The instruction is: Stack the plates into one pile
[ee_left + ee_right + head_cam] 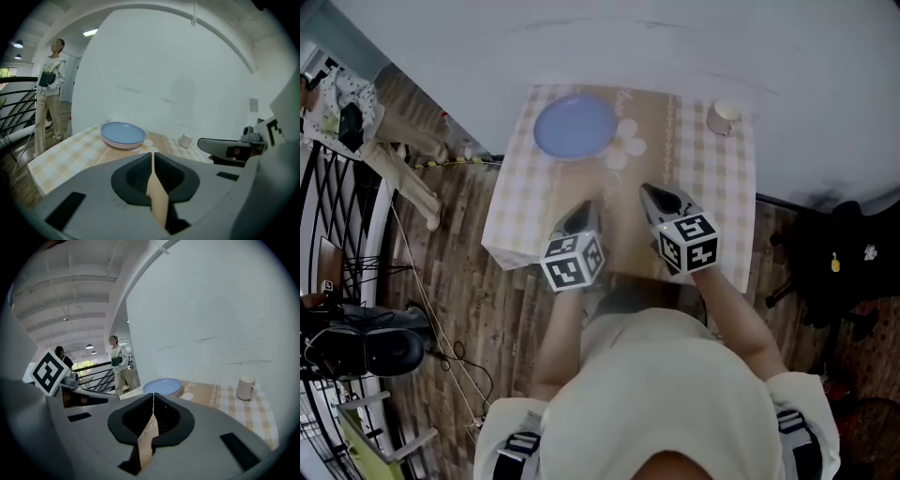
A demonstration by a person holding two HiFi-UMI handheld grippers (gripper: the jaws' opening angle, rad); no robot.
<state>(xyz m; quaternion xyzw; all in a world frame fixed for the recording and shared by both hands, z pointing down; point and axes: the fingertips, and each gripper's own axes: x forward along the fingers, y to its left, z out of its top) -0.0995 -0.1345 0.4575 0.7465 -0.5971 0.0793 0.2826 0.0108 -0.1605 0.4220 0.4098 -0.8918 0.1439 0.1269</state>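
One plate pile [575, 127] (blue on top), one mug [724, 116]; left hand-held gripper [584, 208], right hand-held gripper [650, 192]: both closed.

I'm seeing a white wall [675, 37] rising behind the checked table's [511, 216] far edge, wood-plank floor [483, 309] spreading left, a ceiling strip light [91, 33] glowing.

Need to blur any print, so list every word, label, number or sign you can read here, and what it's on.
None can be read.
The left gripper and right gripper carry only black-and-white square markers, no letters.
Bands printed on the tablecloth are too small to make out.
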